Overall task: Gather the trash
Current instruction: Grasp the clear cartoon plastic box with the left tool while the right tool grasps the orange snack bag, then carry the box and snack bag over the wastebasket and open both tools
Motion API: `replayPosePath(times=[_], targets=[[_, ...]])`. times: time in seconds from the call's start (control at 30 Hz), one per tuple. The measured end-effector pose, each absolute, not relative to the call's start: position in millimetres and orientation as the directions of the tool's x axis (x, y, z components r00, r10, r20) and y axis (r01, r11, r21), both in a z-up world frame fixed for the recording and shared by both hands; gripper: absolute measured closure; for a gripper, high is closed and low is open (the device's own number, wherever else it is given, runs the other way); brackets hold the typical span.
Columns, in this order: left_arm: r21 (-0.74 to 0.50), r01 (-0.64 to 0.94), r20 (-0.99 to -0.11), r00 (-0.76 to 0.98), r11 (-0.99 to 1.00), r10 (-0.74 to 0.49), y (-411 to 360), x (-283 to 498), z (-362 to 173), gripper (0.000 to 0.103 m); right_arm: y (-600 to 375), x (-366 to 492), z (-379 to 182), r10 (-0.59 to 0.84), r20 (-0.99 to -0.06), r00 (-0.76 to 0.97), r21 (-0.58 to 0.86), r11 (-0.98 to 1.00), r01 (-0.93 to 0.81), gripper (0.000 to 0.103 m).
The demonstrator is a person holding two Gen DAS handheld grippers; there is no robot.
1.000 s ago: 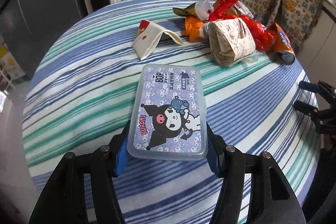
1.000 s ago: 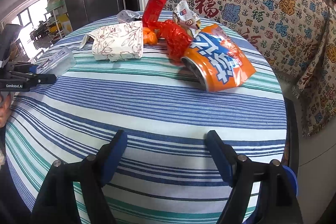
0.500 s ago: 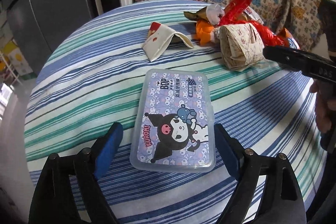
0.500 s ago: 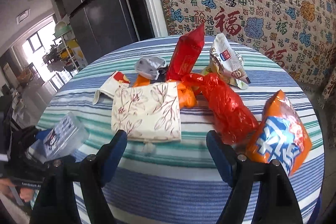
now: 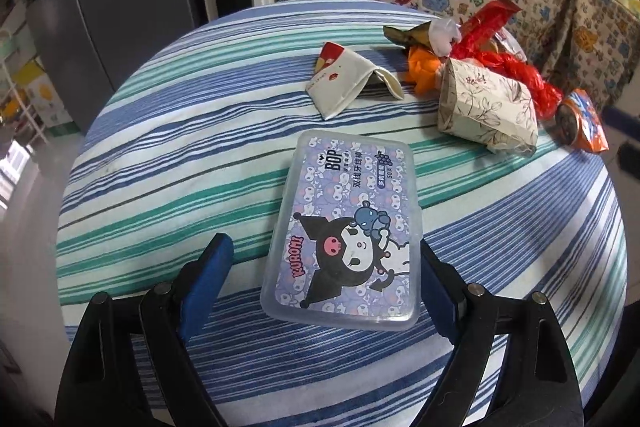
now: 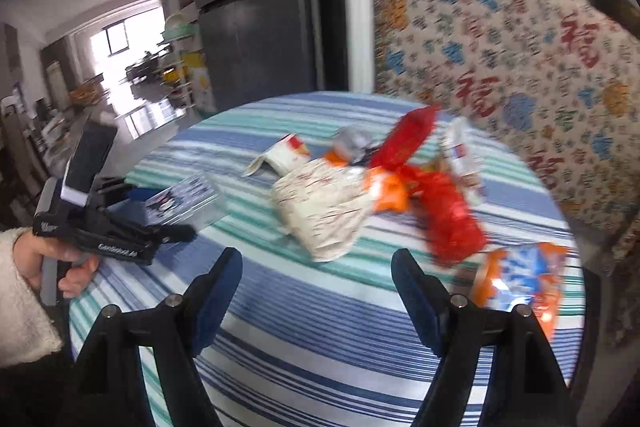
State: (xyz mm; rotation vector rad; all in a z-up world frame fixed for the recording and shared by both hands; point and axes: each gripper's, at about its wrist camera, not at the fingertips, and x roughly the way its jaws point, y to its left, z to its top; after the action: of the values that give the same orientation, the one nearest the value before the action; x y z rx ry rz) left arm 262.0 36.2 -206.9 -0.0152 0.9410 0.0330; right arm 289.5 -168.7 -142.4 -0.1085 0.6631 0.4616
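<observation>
Left wrist: one floss box (image 5: 344, 239) between open left tongs (image 5: 322, 277)

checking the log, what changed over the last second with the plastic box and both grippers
The left gripper let go of the plastic box: its fingers, clamped on it a second ago, opened wide. The right gripper swung up from the bare cloth toward the trash pile, staying open. Box and trash stayed put on the table.

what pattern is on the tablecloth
Blue, teal-green and white stripes cover the tablecloth, clearest in the left wrist view.
</observation>
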Motion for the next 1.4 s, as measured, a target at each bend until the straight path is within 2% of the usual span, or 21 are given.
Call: replayPosePath(times=[0.07, 0.13, 0.23, 0.4, 0.5, 0.53, 0.6, 0.63, 0.7, 0.83, 1.03, 1.4], targets=[[0.023, -0.030, -0.808, 0.588, 0.999, 0.036, 32.5, 262.0, -208.0, 0.013, -203.9, 288.3, -132.4, 0.246, -0.583, 0.774, 0.003, 0.954, -0.301, 0.024], [0.025, -0.026, -0.806, 0.591, 0.999, 0.035, 30.6, 261.9, -207.9, 0.013, -240.3, 293.1, -134.8, 0.129, -0.593, 0.795, -0.020, 0.984, -0.175, 0.024], [0.022, -0.035, -0.805, 0.592, 0.999, 0.038, 30.4, 263.7, -208.0, 0.012, -279.7, 304.2, -149.4, 0.112, -0.666, 0.738, 0.076, 0.994, -0.082, 0.024], [0.021, -0.040, -0.805, 0.592, 0.999, 0.041, 27.0, 267.0, -208.7, 0.012, -299.9, 331.2, -170.3, 0.167, -0.697, 0.698, 0.217, 0.976, -0.018, 0.024], [0.020, -0.026, -0.801, 0.598, 0.999, 0.031, 22.5, 267.8, -208.4, 0.018, -300.0, 346.8, -187.1, 0.184, -0.723, 0.666, 0.254, 0.967, 0.009, 0.025], [0.020, -0.018, -0.798, 0.602, 1.000, 0.026, 21.4, 267.5, -207.9, 0.022, -301.5, 351.6, -193.9, 0.202, -0.735, 0.648, 0.280, 0.960, 0.019, 0.031], [0.019, 0.002, -0.790, 0.613, 1.000, 0.014, 19.0, 265.8, -205.6, 0.040, -305.0, 350.1, -194.9, 0.281, -0.713, 0.643, 0.366, 0.930, 0.000, 0.060], [0.017, 0.012, -0.788, 0.615, 1.000, 0.006, 18.1, 265.1, -204.6, 0.040, -302.4, 346.1, -189.1, 0.270, -0.707, 0.654, 0.352, 0.936, -0.005, 0.070], [0.011, 0.020, -0.788, 0.616, 1.000, -0.004, 17.3, 264.4, -204.7, 0.041, -291.6, 339.9, -176.7, 0.232, -0.714, 0.660, 0.271, 0.961, -0.044, 0.071], [-0.014, 0.032, -0.783, 0.621, 0.999, -0.030, 15.0, 260.1, -201.8, 0.041, -277.6, 324.9, -175.0, 0.223, -0.731, 0.646, 0.222, 0.971, -0.085, 0.072], [-0.068, 0.058, -0.754, 0.651, 0.996, -0.089, 10.5, 247.1, -184.5, 0.041, -266.2, 297.4, -149.6, 0.175, -0.682, 0.710, 0.121, 0.985, -0.126, 0.072], [-0.123, 0.168, -0.711, 0.673, 0.978, -0.205, -42.5, 241.7, -153.7, 0.041, -273.5, 278.5, -139.6, 0.150, -0.667, 0.730, 0.099, 0.989, -0.113, 0.072]])
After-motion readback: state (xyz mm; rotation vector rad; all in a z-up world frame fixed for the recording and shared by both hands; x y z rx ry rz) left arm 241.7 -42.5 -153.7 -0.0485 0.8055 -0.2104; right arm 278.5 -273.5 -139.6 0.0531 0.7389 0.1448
